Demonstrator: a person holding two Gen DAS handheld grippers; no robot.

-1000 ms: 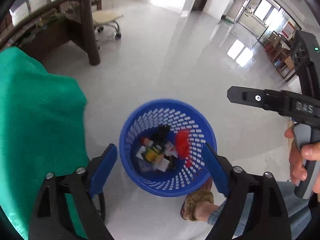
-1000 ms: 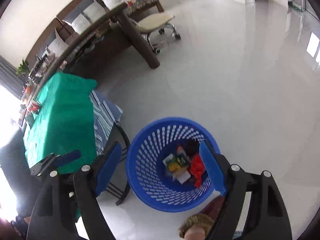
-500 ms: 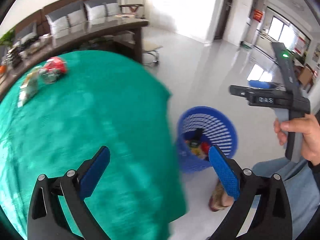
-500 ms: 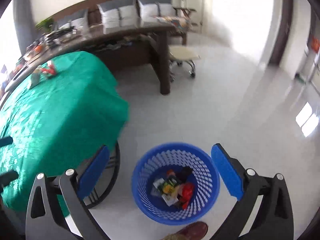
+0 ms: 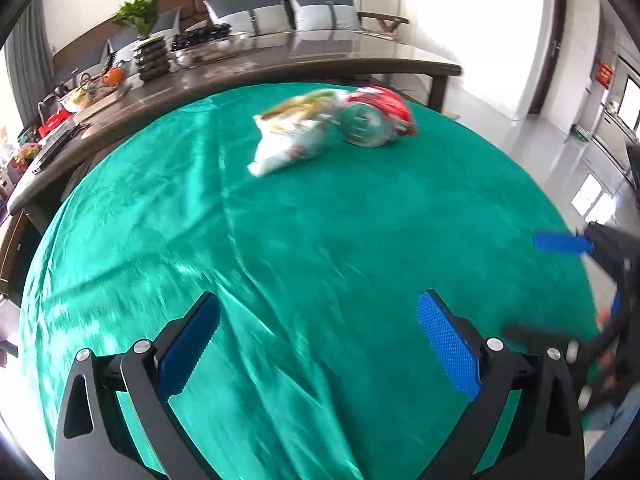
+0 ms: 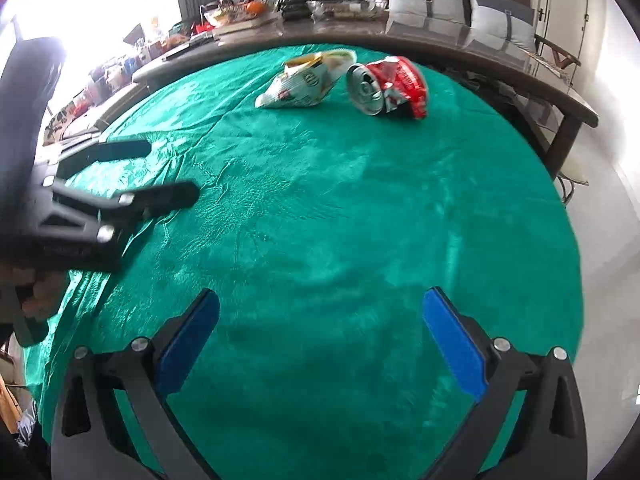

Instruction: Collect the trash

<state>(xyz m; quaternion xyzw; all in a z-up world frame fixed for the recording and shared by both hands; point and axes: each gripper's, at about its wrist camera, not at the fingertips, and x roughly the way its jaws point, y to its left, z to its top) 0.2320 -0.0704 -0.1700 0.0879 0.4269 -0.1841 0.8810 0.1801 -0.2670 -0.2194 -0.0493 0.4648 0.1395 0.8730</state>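
On the far side of the round table with the green cloth [image 5: 320,220] lie a white and yellow snack bag [image 5: 290,138] [image 6: 306,82], a crushed can [image 5: 362,124] [image 6: 365,89] and a red wrapper [image 5: 386,104] [image 6: 406,78], close together. My left gripper [image 5: 320,340] hangs over the near part of the cloth, open and empty, well short of the trash. My right gripper [image 6: 320,340] is also open and empty over the near cloth. Each gripper shows in the other's view, the right gripper [image 5: 562,243] at the right edge and the left gripper [image 6: 172,170] at the left.
Behind the round table runs a long dark wooden table [image 5: 360,64] [image 6: 440,44] with stacked dishes [image 5: 152,58], fruit and clutter. A sofa with grey cushions [image 5: 256,14] lines the wall. Pale floor [image 5: 520,136] lies to the right of the table.
Both views have swung away from the blue basket on the floor and onto the green table. The basket has left view and the trash on the table has come nearer.
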